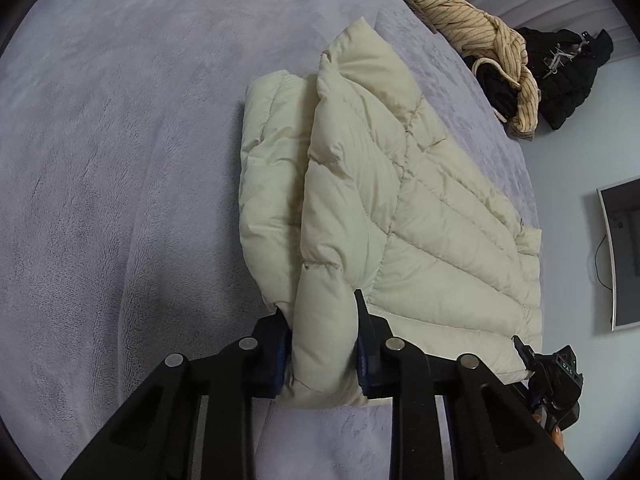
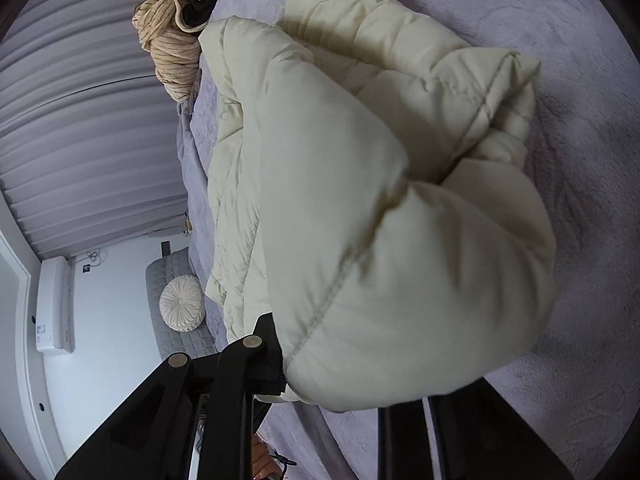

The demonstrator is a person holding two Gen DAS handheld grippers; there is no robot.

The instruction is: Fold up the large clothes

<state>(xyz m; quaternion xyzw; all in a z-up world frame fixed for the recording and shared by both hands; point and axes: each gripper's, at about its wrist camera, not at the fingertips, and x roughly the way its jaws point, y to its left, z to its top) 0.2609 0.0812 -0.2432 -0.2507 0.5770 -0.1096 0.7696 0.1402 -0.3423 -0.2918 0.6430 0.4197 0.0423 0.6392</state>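
A cream quilted puffer jacket (image 1: 380, 200) lies partly folded on a lilac fleece bed cover (image 1: 120, 160). My left gripper (image 1: 320, 320) is shut on a thick fold at the jacket's near edge. My right gripper (image 1: 552, 376) shows at the jacket's near right corner in the left wrist view. In the right wrist view the jacket (image 2: 380, 200) bulges up over my right gripper (image 2: 344, 360), which is shut on it; the right finger is hidden under the fabric.
A pile of clothes, a tan striped garment (image 1: 480, 32) and a black one (image 1: 568, 72), lies at the far edge of the bed. A round cushion (image 2: 182, 304) lies on a grey mat on the floor. Curtains (image 2: 80, 120) hang beside the bed.
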